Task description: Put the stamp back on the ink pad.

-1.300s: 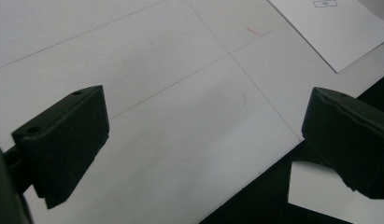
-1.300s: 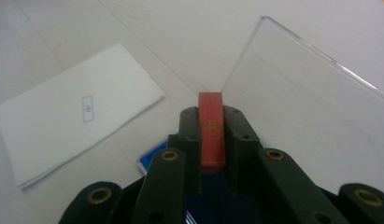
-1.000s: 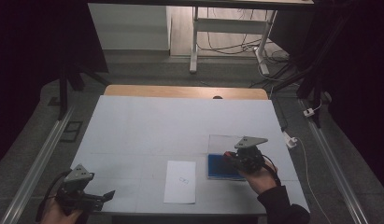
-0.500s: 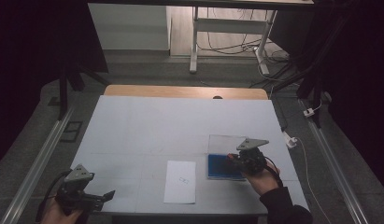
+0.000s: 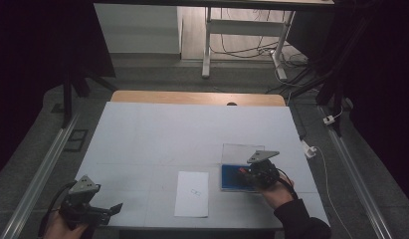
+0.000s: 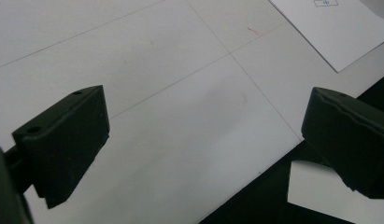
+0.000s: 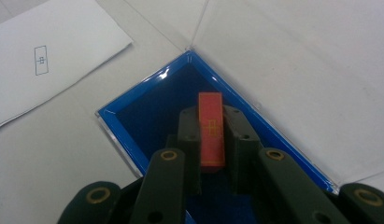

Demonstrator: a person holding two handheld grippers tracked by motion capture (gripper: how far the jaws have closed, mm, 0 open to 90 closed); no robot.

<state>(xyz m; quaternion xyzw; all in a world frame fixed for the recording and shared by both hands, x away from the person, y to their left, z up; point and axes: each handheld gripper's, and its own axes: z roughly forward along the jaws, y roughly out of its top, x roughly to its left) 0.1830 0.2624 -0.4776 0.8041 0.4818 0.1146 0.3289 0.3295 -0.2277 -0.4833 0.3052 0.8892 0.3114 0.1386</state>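
A small red-orange flat block [image 7: 211, 133] with a yellow printed mark is clamped between the jaws of my right gripper [image 7: 211, 116], which is shut on it. It hangs just over the blue-lined open case [image 7: 147, 112]. From the high view, the right gripper [image 5: 244, 175] is over that blue case [image 5: 231, 180] at the front right of the table, and the case's clear lid [image 5: 239, 151] lies open behind it. My left gripper [image 5: 112, 209] is open and holds nothing, at the table's front left corner. Its jaws stand wide apart above the white tabletop [image 6: 133, 70].
A white sheet of paper [image 5: 192, 194] with a small printed rectangle lies at front centre, left of the case; it also shows as paper [image 7: 45, 60] and paper [image 6: 339, 28]. A wooden strip [image 5: 197, 97] edges the table's far side. Cables and metal rails run along both sides.
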